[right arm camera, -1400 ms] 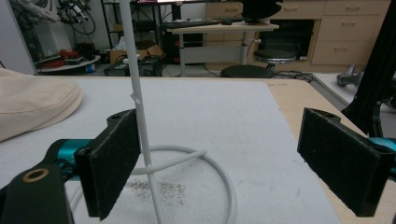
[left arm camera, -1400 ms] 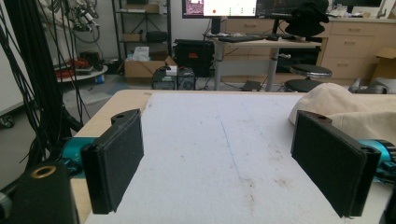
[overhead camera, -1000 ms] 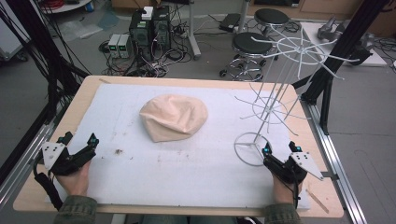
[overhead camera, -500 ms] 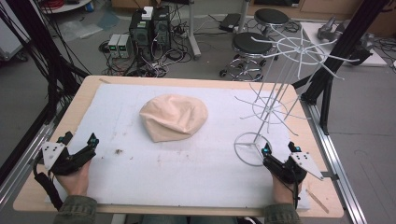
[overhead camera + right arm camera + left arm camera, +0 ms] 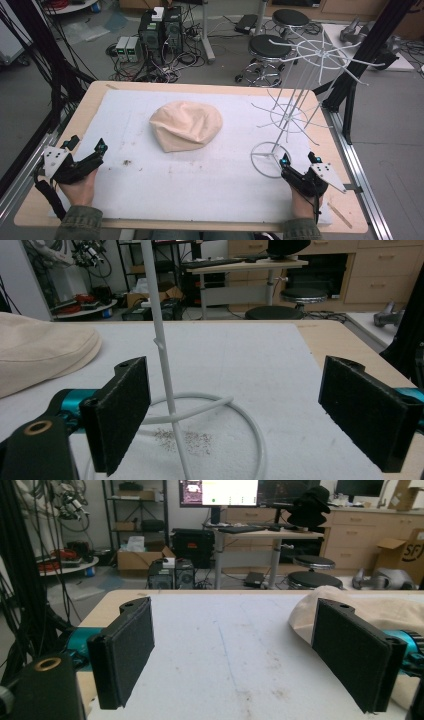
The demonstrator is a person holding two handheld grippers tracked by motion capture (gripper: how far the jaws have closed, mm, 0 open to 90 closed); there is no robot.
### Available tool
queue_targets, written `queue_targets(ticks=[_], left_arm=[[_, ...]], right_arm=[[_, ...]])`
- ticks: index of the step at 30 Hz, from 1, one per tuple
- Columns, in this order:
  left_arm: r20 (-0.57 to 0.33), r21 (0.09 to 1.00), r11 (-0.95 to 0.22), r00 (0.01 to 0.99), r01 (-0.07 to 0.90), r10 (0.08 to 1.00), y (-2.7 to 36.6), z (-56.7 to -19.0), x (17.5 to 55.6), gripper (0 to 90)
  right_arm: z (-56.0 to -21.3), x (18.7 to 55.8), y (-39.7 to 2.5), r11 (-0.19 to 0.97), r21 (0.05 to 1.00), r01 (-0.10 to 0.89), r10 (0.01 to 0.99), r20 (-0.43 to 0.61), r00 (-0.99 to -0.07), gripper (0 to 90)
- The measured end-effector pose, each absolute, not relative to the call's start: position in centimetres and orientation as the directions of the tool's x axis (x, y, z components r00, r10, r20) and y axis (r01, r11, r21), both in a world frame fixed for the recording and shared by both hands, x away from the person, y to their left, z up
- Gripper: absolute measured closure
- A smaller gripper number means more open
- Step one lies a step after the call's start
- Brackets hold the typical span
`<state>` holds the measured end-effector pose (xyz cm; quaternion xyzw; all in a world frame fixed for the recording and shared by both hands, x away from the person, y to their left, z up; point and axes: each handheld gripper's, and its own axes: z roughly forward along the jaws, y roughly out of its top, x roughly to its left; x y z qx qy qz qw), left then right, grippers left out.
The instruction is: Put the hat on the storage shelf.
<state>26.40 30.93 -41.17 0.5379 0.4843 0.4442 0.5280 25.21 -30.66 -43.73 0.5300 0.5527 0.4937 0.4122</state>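
A: Okay, quick pass, anything different from a second ago?
B: Basically nothing. Left tongs (image 5: 87, 150) sit in the same near-left spot on the desk (image 5: 210, 87), right tongs (image 5: 298, 161) in the same near-right spot. Maybe a hair of drift on the left, too small to call.
A: Tongs state?
B: Both spread wide, nothing between the jaws. Left gripper view shows the left tongs (image 5: 235, 655) gaping over bare white mat (image 5: 220, 640); right gripper view shows the right tongs (image 5: 235, 415) just as wide.
A: Cloth thing?
B: Beige hat (image 5: 186, 125) lies mid-desk on the mat, same place as before, touching neither tongs. Its edge shows behind the right-hand jaw in the left gripper view (image 5: 375, 610).
A: Rack?
B: White wire stand (image 5: 300, 100) upright at the right side, unmoved. Its ring base (image 5: 269, 160) lies just beside the right tongs; in the right gripper view the pole (image 5: 162, 350) rises near the left-hand jaw, not gripped.
A: Hands?
B: Left hand (image 5: 80, 182) and right hand (image 5: 302, 202) are on the handles.
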Motion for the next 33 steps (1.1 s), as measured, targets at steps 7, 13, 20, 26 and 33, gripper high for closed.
queue_targets(ticks=[7, 13, 20, 26, 33], left_arm=[[-0.023, 0.998, 0.014, 0.171, 0.055, 0.985, 30.0, -40.1, 27.5, 17.8], [-0.008, 0.999, -0.004, 0.202, 0.055, 0.979, 28.6, -38.5, 28.9, 17.9], [0.033, 0.997, -0.049, 0.226, 0.064, 0.974, 27.7, -37.5, 30.4, 17.8], [0.009, 0.997, -0.026, 0.251, 0.067, 0.968, 27.7, -36.6, 31.4, 18.4], [0.007, 0.997, -0.030, 0.297, 0.073, 0.955, 26.9, -35.7, 32.4, 19.8]], right_arm=[[-43.7, 25.2, -30.7, -0.052, 0.982, 0.182, 0.993, 0.070, -0.098, 12.4], [-43.7, 25.2, -30.7, -0.053, 0.982, 0.181, 0.993, 0.071, -0.094, 12.4], [-43.7, 25.2, -30.7, -0.052, 0.983, 0.174, 0.993, 0.070, -0.099, 12.4], [-43.7, 25.2, -30.7, -0.055, 0.983, 0.174, 0.992, 0.073, -0.100, 12.4], [-43.7, 25.2, -30.6, -0.053, 0.983, 0.176, 0.992, 0.071, -0.100, 12.4]])
